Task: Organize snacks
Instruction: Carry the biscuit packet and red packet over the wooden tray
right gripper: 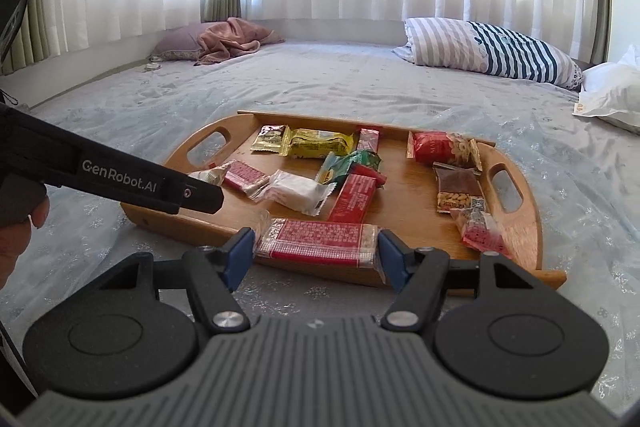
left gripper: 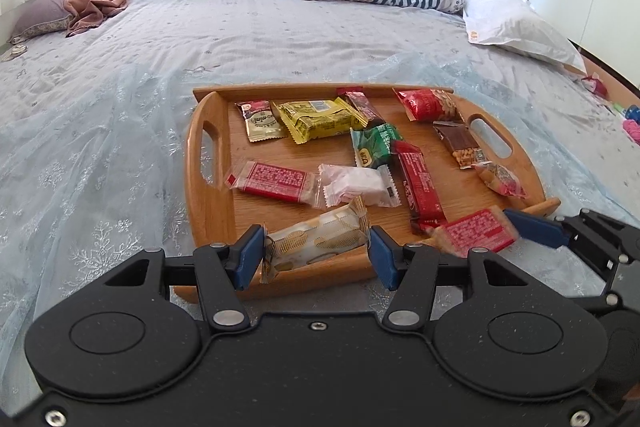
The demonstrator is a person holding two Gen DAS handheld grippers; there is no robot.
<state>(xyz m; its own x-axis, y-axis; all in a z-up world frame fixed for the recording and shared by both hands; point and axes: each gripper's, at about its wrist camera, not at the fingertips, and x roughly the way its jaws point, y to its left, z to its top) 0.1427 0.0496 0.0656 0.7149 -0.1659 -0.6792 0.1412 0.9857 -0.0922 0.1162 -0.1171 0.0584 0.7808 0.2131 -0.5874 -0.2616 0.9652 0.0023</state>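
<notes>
- Nearest the left camera, the left gripper (left gripper: pixel 316 251) is clamped endwise on a cream-and-gold wrapped snack (left gripper: pixel 316 241), held over the near rim of the wooden tray (left gripper: pixel 208 211).
- Beside it, the right gripper (right gripper: pixel 316 253) is clamped on a red wrapped bar (right gripper: pixel 318 237) by its two short ends, also at the tray's near edge.
- Both packets look light, with thin, crinkly, slippery film; their crimped ends would likely buckle, so gripping the firmer filled body seems safer.
- Other snacks lie scattered across the tray, which rests on a bed.
</notes>
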